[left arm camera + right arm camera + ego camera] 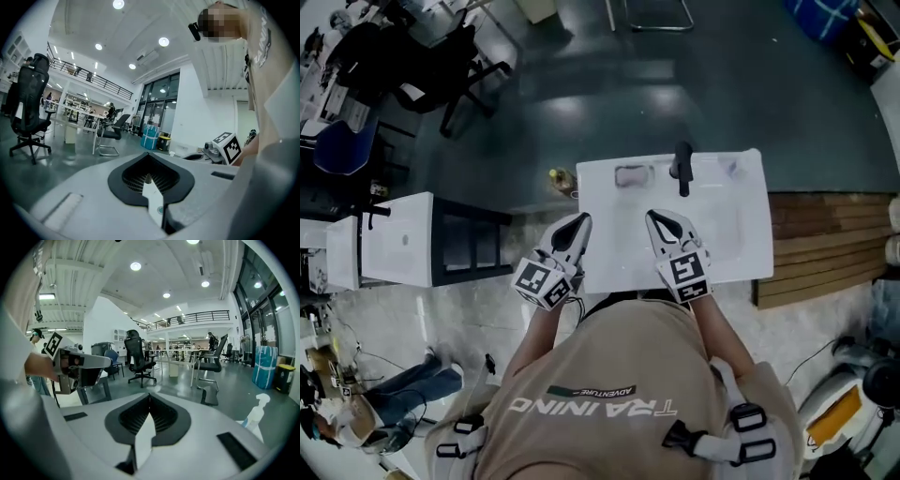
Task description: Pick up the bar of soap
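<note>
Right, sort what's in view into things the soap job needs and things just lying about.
For the job: bar of soap, on the white sink top; left gripper and right gripper, both shut, empty.

Lying about: black faucet; office chair; wooden slats; spray bottle.

Black office chair (403, 70) far left; wooden pallet (825, 248) beside white sink (745, 258).

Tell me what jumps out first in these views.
A white washbasin fills the head view's centre, with a black faucet at its far edge and the bar of soap just left of it. The left gripper and right gripper hover shut and empty over its near rim.
</note>
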The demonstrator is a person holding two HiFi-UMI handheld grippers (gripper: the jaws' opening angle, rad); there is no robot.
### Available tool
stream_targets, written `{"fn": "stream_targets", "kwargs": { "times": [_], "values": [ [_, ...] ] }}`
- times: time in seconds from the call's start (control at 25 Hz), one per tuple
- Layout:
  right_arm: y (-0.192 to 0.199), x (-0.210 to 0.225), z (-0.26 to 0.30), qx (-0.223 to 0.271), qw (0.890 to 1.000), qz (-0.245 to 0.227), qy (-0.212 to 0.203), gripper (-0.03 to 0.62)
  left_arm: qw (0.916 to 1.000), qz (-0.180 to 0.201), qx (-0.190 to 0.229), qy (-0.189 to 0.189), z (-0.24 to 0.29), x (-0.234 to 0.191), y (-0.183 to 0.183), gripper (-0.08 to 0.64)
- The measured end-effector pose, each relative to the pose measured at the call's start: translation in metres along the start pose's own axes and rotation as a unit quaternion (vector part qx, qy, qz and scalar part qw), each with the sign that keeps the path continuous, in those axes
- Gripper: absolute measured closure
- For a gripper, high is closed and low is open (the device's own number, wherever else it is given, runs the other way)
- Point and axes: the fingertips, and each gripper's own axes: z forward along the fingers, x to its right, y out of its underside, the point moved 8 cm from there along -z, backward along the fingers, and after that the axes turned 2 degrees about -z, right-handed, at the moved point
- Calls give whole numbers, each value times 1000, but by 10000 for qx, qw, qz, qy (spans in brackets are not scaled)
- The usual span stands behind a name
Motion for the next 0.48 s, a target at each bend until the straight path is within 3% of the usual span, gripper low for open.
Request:
{"fn": "stream_targets", "kwargs": {
  "times": [0.16,0.32,0.48],
  "values": [
    [-22,-2,12,-179,9992,-174,316,588,9996,-13,60,259,8,-21,-10,560],
    [-25,-9,30,-385,9989,119,253,588,9989,-69,-5,470,12,-43,-6,560],
    [-27,-9,46,-580,9973,-31,439,586,9975,-102,-42,700,19,-58,-2,560]
  ]
}}
